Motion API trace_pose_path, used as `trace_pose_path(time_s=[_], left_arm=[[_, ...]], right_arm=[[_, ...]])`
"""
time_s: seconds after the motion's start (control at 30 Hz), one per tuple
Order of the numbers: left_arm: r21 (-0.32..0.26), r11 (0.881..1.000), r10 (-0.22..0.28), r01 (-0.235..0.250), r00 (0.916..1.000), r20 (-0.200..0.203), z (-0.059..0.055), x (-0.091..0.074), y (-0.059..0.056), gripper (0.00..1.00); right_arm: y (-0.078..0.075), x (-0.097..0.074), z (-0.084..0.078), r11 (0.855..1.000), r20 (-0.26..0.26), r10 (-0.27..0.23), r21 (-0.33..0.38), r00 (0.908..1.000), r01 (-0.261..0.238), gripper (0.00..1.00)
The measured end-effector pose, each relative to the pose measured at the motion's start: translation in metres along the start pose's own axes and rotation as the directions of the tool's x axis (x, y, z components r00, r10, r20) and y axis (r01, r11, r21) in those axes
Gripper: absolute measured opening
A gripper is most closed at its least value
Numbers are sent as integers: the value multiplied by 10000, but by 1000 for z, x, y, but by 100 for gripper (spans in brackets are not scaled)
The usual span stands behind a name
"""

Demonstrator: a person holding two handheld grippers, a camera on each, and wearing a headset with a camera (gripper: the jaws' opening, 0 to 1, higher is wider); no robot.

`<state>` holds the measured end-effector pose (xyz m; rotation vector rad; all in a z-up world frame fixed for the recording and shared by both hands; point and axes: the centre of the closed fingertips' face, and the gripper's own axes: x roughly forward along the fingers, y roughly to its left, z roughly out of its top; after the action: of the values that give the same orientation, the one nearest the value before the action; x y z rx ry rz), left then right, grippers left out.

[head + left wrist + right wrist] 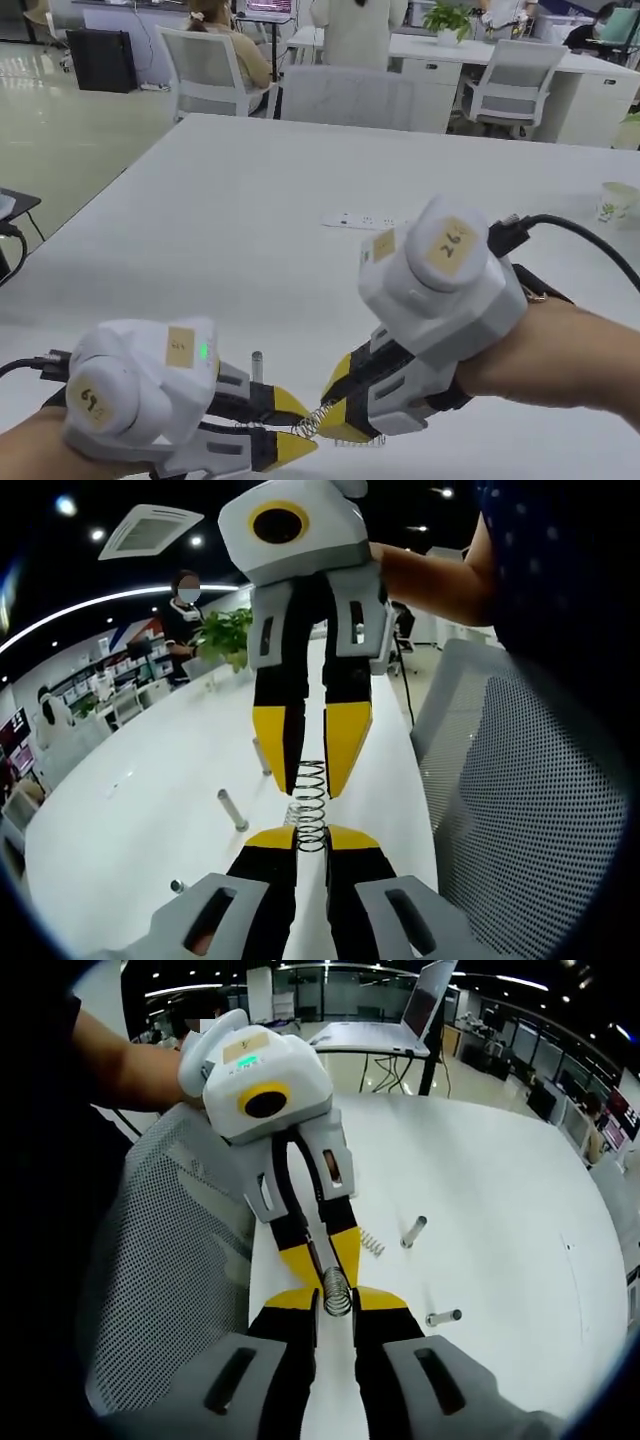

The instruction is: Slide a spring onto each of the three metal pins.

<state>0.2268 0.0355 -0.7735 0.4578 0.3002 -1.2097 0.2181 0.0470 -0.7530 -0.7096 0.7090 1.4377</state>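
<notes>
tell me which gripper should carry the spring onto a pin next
Left, probably. Both the left gripper and the right gripper pinch the spring, one at each end. In the head view the upright pin stands just beyond the left one's jaws, farther from the right.

The head view looks forward and down from above the near edge of the white table (250,200), close over both grippers. The left gripper view faces the right gripper (312,783) at close range; the right gripper view faces back at the left gripper (323,1263). All three views share the spring (311,805) between them.
</notes>
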Motion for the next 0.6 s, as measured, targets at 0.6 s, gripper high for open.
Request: trace_pose_path(time_s=[0.6], left_arm=[[-174,9998,22,-11,9979,641,15,-3,1,2]], right_arm=[[1,1,4,9994,407,198,262,9990,-209,9]])
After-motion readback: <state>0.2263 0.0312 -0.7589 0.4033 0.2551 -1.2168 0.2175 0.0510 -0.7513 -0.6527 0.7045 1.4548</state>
